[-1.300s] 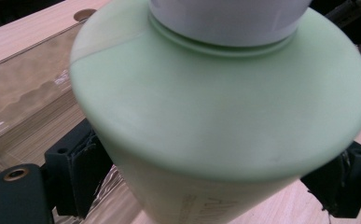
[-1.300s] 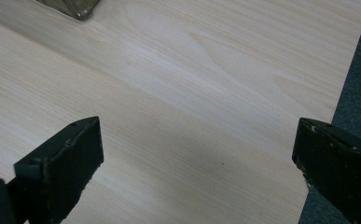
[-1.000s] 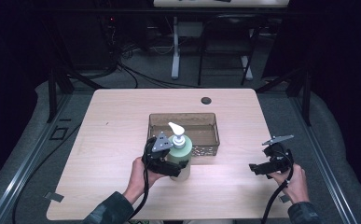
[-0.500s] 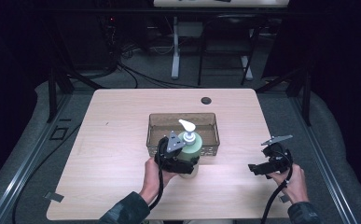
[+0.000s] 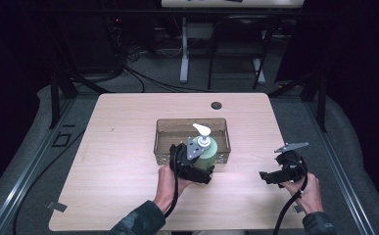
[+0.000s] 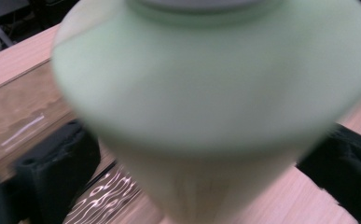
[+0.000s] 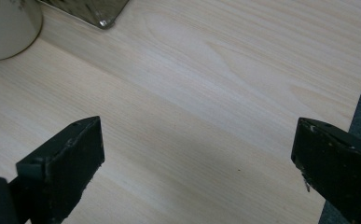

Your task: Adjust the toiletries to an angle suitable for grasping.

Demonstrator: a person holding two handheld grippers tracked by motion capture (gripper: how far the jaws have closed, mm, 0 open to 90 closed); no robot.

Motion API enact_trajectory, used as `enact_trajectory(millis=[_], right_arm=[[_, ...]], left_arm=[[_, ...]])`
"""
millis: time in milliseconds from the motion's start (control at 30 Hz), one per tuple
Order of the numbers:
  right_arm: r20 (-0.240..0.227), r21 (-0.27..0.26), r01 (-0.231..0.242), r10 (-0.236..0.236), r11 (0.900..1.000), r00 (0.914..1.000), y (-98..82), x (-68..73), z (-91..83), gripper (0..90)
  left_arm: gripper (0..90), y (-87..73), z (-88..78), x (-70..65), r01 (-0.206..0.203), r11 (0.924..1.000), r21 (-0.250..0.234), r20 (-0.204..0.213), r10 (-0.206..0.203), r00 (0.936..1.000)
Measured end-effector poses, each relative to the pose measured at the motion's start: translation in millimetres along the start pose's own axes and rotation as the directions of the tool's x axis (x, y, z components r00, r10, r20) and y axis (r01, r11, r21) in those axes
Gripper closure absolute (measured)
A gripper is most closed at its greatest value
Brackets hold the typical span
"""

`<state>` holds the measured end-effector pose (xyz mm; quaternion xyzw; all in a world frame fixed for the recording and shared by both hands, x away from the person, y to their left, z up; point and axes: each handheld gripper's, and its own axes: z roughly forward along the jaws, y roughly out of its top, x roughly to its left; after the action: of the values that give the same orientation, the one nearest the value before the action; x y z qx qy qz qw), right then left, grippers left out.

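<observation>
- Your soap dispenser (image 5: 206,152) is a single pale green bottle, wide at the shoulder and narrower toward its base, topped with a white pump head (image 5: 201,130) whose spout points up and to the left in the high view.
- In the left gripper view the bottle (image 6: 215,107) is blurred and very close, with one black jaw on each side of its lower body.
- Your left gripper (image 5: 193,169) has its jaws clenched around that bottle, holding it upright at the near wall of the tray, above the counter's middle; whether its base rests on the counter I cannot tell.
- Just behind the bottle sits one clear brownish rectangular tray (image 5: 170,128), its long side across the counter.
- Your right gripper (image 5: 267,177) is well apart, near the counter's right front, jaws released and wide with bare wood between them in the right gripper view (image 7: 197,163).
- That same view catches the bottle's base (image 7: 8,28) and one tray corner (image 7: 104,22) at its upper left.
- Count: one bottle, one tray, two grippers, and one small round dark cap (image 5: 216,105) set in the wooden counter (image 5: 118,147) near its far edge.
</observation>
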<state>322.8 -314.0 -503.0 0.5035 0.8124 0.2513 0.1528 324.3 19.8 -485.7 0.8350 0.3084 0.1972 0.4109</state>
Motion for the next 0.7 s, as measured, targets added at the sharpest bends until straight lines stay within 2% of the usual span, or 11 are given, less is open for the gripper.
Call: enact_trajectory(millis=[67,100,133,200,267,367,433,567,633,700], right_arm=[[-0.012,-0.014,-0.008,0.008,1.000,0.9999,0.0,1.4,-2.2,0.9],[-0.019,-0.026,-0.008,0.007,1.000,0.9998,0.2,1.8,-2.9,0.6],[-0.019,-0.026,-0.008,0.007,1.000,0.9998,0.2,1.8,-2.9,0.6],[-0.029,-0.041,0.001,-0.002,0.999,0.9996,1.6,6.6,-5.1,0.0],[-0.033,-0.045,0.007,-0.008,0.999,0.9994,2.2,8.9,-5.9,0.0],[-0.040,-0.059,0.026,-0.028,0.998,0.9988,4.1,15.1,-8.4,0.0],[-0.050,-0.067,0.034,-0.037,0.997,0.9981,5.3,18.2,-9.4,0.0],[-0.071,-0.077,0.059,-0.064,0.995,0.9954,9.1,26.9,-10.8,0.0],[-0.074,-0.089,0.062,-0.069,0.994,0.9949,12.1,32.0,-12.4,0.0],[-0.082,-0.096,0.067,-0.075,0.993,0.9938,13.4,34.8,-13.2,0.0]], left_arm=[[0.0,-5.1,-7.3,4.3,-0.003,1.0000,0.005,0.010,0.003,0.9999],[0.0,-11.3,-14.6,9.9,-0.003,0.9998,0.019,0.031,0.002,0.9995],[0.0,-11.3,-14.6,9.9,-0.003,0.9998,0.019,0.031,0.002,0.9995],[0.0,-22.7,-26.3,20.7,-0.005,0.9990,0.045,0.054,0.002,0.9985],[0.0,-26.9,-30.4,24.7,0.001,0.9982,0.059,0.056,-0.005,0.9984],[0.0,-40.4,-44.0,42.1,0.012,0.9951,0.098,0.062,-0.018,0.9979],[0.0,-51.0,-53.8,56.6,0.043,0.9913,0.125,0.055,-0.051,0.9972],[0.0,-70.2,-74.5,83.1,0.111,0.9781,0.176,0.054,-0.122,0.9911],[0.0,-78.3,-88.7,96.3,0.125,0.9716,0.201,0.032,-0.134,0.9904],[0.0,-80.6,-93.3,100.8,0.131,0.9696,0.206,0.028,-0.140,0.9897]])
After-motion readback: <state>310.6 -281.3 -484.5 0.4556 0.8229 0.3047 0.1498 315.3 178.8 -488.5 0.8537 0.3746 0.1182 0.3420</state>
